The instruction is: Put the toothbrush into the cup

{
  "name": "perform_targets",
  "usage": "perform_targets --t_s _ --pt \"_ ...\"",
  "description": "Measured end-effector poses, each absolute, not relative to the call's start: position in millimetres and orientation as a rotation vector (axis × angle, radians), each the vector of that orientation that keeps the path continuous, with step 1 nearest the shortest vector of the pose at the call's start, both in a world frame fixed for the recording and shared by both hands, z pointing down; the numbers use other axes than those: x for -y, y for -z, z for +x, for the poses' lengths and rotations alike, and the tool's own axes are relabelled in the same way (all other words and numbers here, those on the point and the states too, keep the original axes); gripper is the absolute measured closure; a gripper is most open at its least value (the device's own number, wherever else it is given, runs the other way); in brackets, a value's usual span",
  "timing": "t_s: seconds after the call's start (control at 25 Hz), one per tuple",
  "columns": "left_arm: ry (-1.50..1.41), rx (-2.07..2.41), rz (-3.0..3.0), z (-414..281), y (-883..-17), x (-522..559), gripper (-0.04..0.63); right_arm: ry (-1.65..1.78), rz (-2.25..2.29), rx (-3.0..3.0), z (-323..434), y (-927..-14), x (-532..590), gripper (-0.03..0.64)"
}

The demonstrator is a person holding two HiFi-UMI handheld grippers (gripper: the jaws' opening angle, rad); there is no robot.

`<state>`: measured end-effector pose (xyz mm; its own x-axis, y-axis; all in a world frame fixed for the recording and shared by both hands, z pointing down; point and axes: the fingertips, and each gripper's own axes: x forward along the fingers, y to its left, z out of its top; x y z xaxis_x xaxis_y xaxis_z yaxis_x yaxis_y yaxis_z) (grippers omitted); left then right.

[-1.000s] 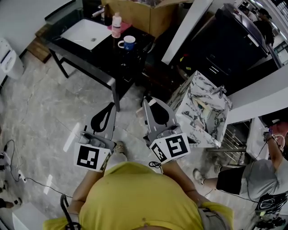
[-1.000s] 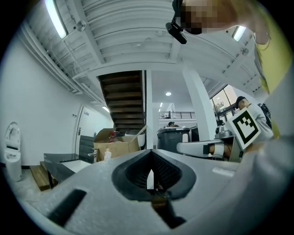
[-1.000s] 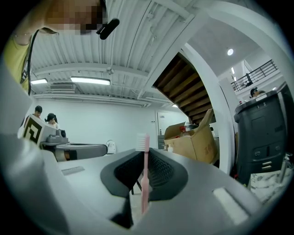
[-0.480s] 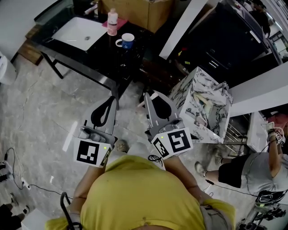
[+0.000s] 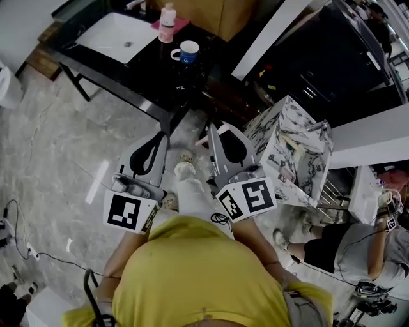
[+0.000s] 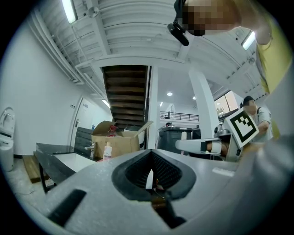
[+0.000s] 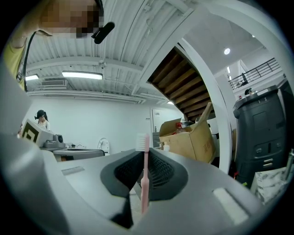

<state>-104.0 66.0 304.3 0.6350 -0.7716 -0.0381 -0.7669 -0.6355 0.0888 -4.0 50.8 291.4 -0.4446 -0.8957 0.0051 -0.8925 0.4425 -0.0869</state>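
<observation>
A blue cup (image 5: 188, 51) with a white inside stands on the black table (image 5: 147, 80) at the top of the head view, far ahead of both grippers. My right gripper (image 5: 213, 129) is held level, shut on a pink toothbrush (image 7: 145, 179). The brush stands upright between the jaws, bristle head on top. In the head view the brush is hidden by the gripper. My left gripper (image 5: 161, 136) is beside it, jaws together with nothing in them. The left gripper view (image 6: 151, 176) shows its jaws shut and pointed at the table.
On the table are a white sink (image 5: 121, 35) and a white bottle (image 5: 168, 14) on a pink cloth. A cardboard box (image 6: 117, 140) sits behind. A marble-patterned cabinet (image 5: 291, 144) stands to the right. Another person (image 5: 358, 246) stands at the far right. A black cable (image 5: 38, 255) lies on the floor.
Both grippers have moved forward toward the black table, which has shifted in the head view. A leg and shoe have stepped forward between the grippers. The toothbrush stays gripped.
</observation>
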Motion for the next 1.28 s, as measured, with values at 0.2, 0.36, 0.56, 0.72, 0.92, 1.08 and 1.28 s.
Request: perform_targets --t_s 0.2,0.36,0.56,0.72,0.92,1.08,1.28 --pt "0.132 1.347 2.786 -99 -299 -40 0.595 0.082 -1.595 -2.630 -1 -288 -18 0.583" --pt "0.124 1.370 2.782 -95 -300 -6 0.595 0.065 -1.553 -2.631 -3 -285 27 0.583" --pt "0.127 1.398 2.772 -86 -298 57 0.595 0.047 -1.514 -2.658 -1 -283 93 0.583" --pt "0.124 1.406 2.766 -71 -297 108 0.595 0.033 -1.500 -2.698 9 -287 147 0.583" --pt "0.101 1.450 2.724 -62 -302 167 0.595 0.050 -1.438 -2.741 13 -291 212 0.583" --pt "0.080 1.483 2.704 -56 -305 209 0.595 0.054 -1.389 -2.765 16 -292 258 0.583" --pt "0.058 1.515 2.680 -49 -312 244 0.595 0.072 -1.343 -2.787 20 -299 296 0.583"
